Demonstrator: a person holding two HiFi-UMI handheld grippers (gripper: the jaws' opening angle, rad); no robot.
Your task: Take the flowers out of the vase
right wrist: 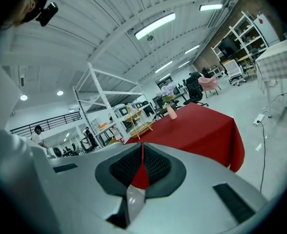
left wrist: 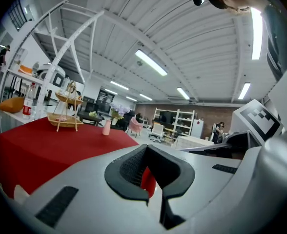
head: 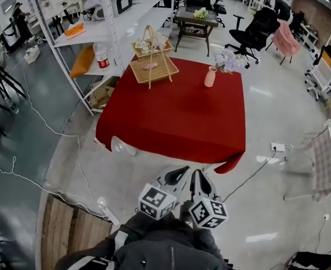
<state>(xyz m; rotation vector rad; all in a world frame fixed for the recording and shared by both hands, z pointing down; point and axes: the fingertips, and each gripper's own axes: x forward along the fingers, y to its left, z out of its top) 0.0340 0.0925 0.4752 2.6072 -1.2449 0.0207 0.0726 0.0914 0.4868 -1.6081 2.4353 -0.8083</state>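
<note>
Flowers (head: 228,61) stood in pink vase (head: 210,76), near far edge of red table (head: 177,122).
Only the head view showed both grippers side by side, well short of the table. The gripper views showed left gripper (left wrist: 146,172) and right gripper (right wrist: 139,165) closed, nothing held.
</note>
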